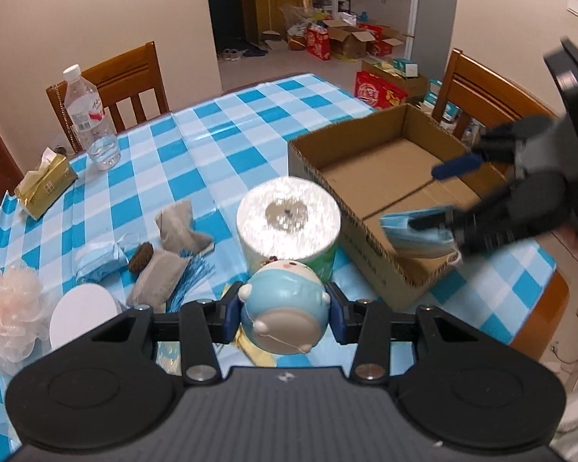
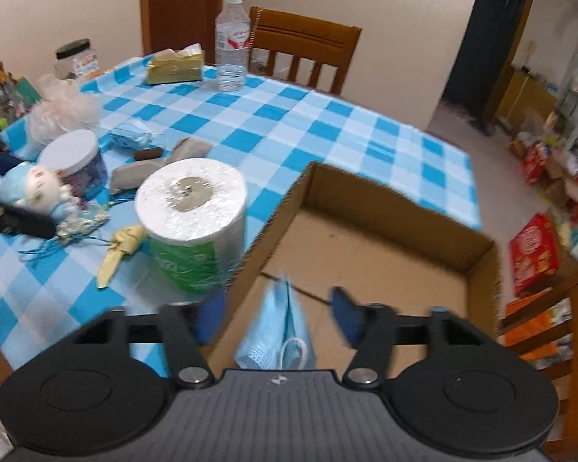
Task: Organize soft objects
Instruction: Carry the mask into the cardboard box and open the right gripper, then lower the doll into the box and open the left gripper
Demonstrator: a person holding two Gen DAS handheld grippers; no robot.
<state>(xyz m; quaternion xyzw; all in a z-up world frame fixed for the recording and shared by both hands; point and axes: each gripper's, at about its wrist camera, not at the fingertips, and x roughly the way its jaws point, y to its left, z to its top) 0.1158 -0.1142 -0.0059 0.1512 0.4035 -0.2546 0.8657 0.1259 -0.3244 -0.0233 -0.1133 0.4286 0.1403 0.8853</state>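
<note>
My left gripper is shut on a small blue and white plush doll, held just above the checked tablecloth; the doll also shows in the right wrist view. My right gripper is open over the near end of the open cardboard box. A blue face mask hangs loose between its spread fingers, over the box floor; it also shows in the left wrist view. A wrapped toilet roll stands just left of the box.
Left of the roll lie grey pouches, a folded blue mask, a pink bath puff and a white-lidded jar. A water bottle and tissue pack stand farther back. Wooden chairs ring the table.
</note>
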